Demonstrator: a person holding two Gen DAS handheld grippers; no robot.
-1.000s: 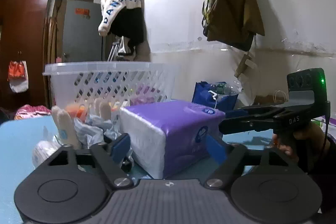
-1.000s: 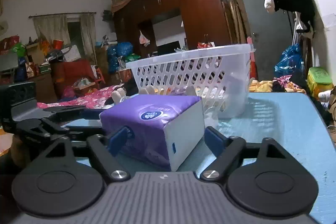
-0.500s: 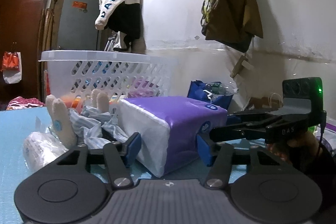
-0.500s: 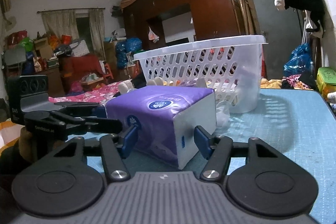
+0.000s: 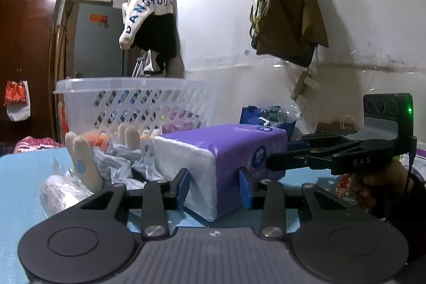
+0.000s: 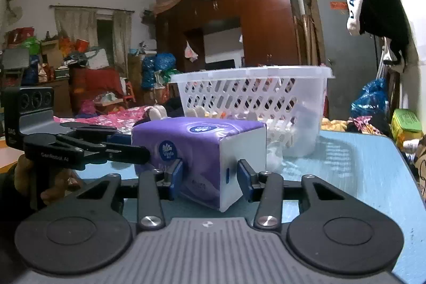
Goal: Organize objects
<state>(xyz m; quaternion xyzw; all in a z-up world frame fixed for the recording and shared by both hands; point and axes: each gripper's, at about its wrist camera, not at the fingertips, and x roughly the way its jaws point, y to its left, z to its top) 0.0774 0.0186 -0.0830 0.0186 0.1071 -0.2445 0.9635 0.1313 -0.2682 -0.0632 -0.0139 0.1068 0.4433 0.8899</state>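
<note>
A purple and white tissue pack (image 5: pixel 221 151) lies on the blue table (image 5: pixel 24 177). My left gripper (image 5: pixel 214 186) is shut on one white corner of it. My right gripper (image 6: pixel 210 177) is shut on the opposite end of the pack (image 6: pixel 202 145). Each gripper shows in the other's view, the right one (image 5: pixel 332 156) at the right and the left one (image 6: pixel 80 148) at the left. A white slotted basket (image 5: pixel 133 103) stands behind the pack, with several items inside. It also shows in the right wrist view (image 6: pixel 255 103).
A plush toy with beige feet (image 5: pixel 82 159) and crumpled cloth lie left of the pack, with a clear plastic bag (image 5: pixel 58 193) in front. Bags (image 5: pixel 285 4) hang on the wall. A blue bag (image 5: pixel 266 119) sits beyond the table.
Both grippers have closed their fingers onto the tissue pack, from wide open a second ago. The pack sits slightly closer in both views.
</note>
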